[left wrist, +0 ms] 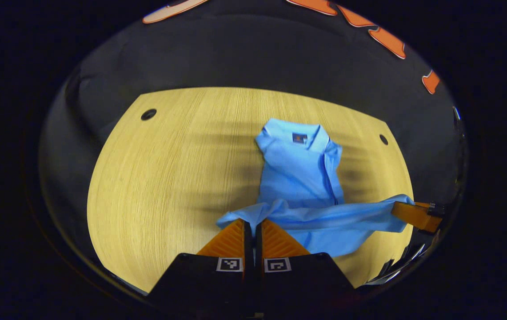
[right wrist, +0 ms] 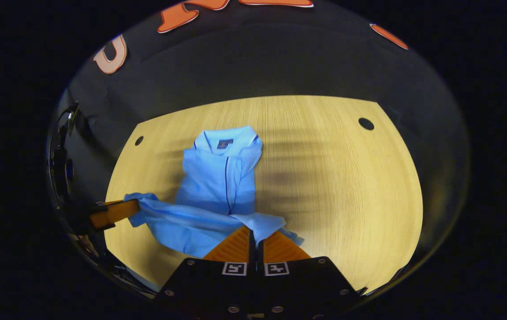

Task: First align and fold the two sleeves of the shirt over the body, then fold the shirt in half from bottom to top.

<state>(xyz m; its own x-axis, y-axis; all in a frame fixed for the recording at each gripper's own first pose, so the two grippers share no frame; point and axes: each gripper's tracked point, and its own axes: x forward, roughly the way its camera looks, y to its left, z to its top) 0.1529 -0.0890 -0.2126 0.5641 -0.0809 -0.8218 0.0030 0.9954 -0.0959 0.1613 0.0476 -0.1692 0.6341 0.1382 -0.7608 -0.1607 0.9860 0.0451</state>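
Your left tongs [left wrist: 252, 222] and right tongs [right wrist: 256, 231], bottom center of their views, each pinch the hem of the blue shirt [left wrist: 300, 173], lifted at centre frame over the bench [left wrist: 169, 178].

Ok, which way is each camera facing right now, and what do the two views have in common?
Left gripper view: rides on the left hand-held gripper, looking forward and down across the table at the blue shirt; its own fingers pinch the hem, and the right hand-held gripper is at the far right.
Right gripper view: rides on the right hand-held gripper, facing the shirt the same way; the left hand-held gripper shows at the left.
Shared: shirt, table, both grippers on the lifted hem.
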